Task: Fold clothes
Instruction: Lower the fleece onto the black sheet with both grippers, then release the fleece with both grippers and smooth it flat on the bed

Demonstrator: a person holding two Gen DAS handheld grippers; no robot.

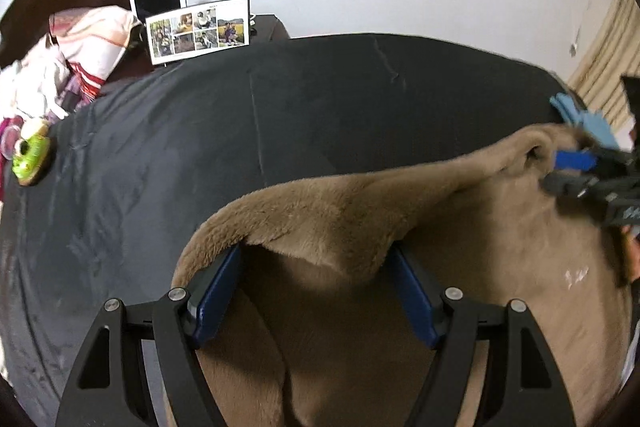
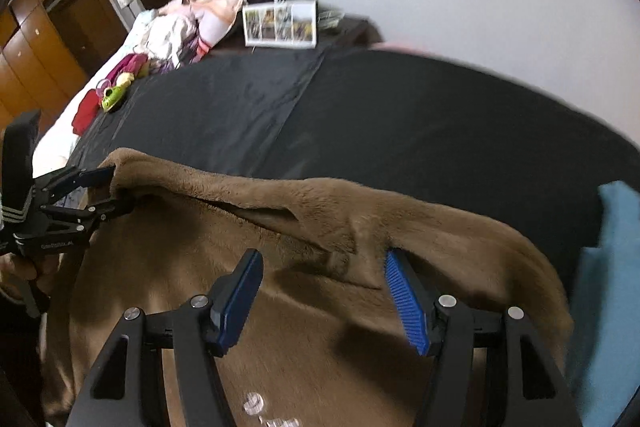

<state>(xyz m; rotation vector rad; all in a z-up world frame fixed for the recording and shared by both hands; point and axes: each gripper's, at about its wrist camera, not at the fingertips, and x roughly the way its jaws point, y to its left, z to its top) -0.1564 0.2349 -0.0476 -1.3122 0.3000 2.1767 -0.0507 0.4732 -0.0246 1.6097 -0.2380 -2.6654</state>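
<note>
Standing wide apart, the blue pads of the left gripper (image 1: 316,259) straddle a raised fold of the brown fleece garment (image 1: 460,307), whose edge drapes over both tips; the pads do not press it, so this gripper is open. The right gripper (image 2: 324,267) is parted too, its pads on either side of a pinched ridge of the same garment, the left pad clear of the fabric and the right pad just at the fold's edge, nothing clamped. Seen from the left wrist view, that right gripper sits at the garment's far right corner, tips against a lifted hem. From the right wrist view, the left gripper appears at the garment's left edge, held in a hand (image 2: 28,267). The garment lies spread on a black sheet (image 1: 280,99) covering the bed, its near part flat and its far edge rolled up between the two tools. A light blue cloth (image 2: 604,287) lies just beside the garment on the right. Farther off, a green toy (image 1: 30,151) rests at the sheet's left edge, near a heap of pink and white bedding (image 1: 80,59), with a photo collage (image 1: 198,31) propped beyond it.
</note>
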